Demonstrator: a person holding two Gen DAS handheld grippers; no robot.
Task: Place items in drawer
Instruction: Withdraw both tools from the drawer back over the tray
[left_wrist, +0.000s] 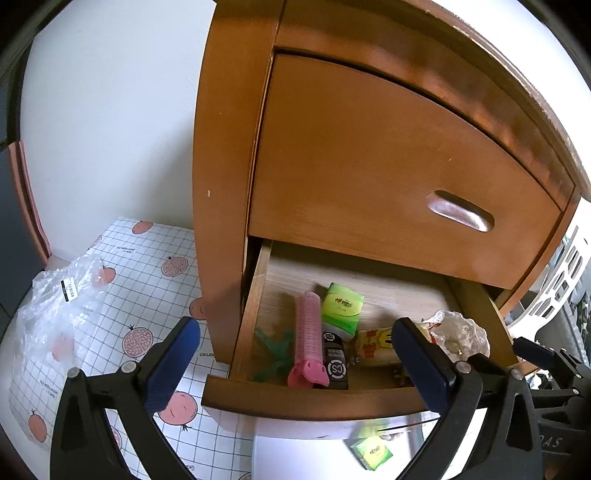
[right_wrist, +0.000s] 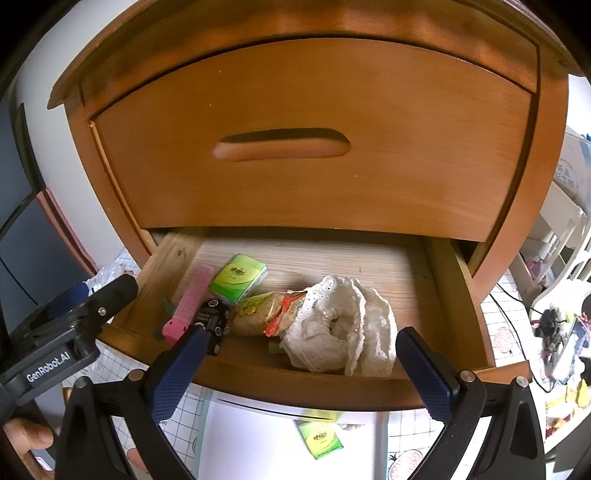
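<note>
One green tissue pack (right_wrist: 320, 438) lies on the floor at six o'clock of the open lower drawer (right_wrist: 310, 384); light, soft, best pinched across its flat faces. Inside: one matching pack (right_wrist: 239, 277), pink roller (right_wrist: 192, 301), snack packet (right_wrist: 258, 312), lace cloth (right_wrist: 340, 325). Left gripper (left_wrist: 295, 363) and right gripper (right_wrist: 299, 373) gape empty.
</note>
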